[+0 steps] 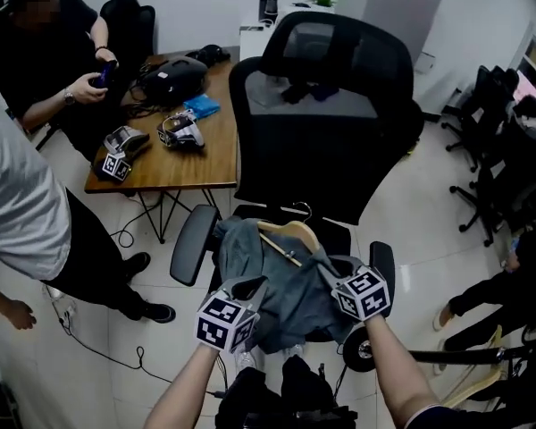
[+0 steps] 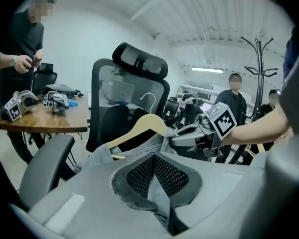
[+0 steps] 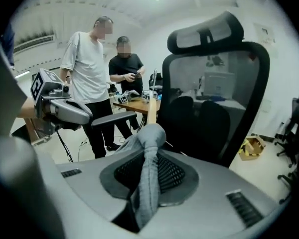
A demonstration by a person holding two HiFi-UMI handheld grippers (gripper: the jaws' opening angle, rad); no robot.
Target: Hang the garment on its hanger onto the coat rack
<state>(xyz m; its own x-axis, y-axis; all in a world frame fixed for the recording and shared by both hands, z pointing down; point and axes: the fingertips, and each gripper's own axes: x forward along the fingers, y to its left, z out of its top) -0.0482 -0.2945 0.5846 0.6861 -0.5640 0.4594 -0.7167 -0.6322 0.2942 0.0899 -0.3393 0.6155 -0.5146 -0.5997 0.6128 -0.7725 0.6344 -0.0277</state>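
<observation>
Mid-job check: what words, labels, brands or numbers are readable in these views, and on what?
Nothing legible in any view.
Marker cubes: black-and-white square patterns, no letters.
Black bag on the table: pale mark, too small to read.
Blue box: too small to read.
Garment: no label showing.

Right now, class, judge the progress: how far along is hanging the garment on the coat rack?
Done: the grey garment sits on its wooden hanger. In hand: the left gripper and right gripper each clamp its fabric over the office chair. Left: carrying it to the coat rack in the background and hooking the hanger on.
</observation>
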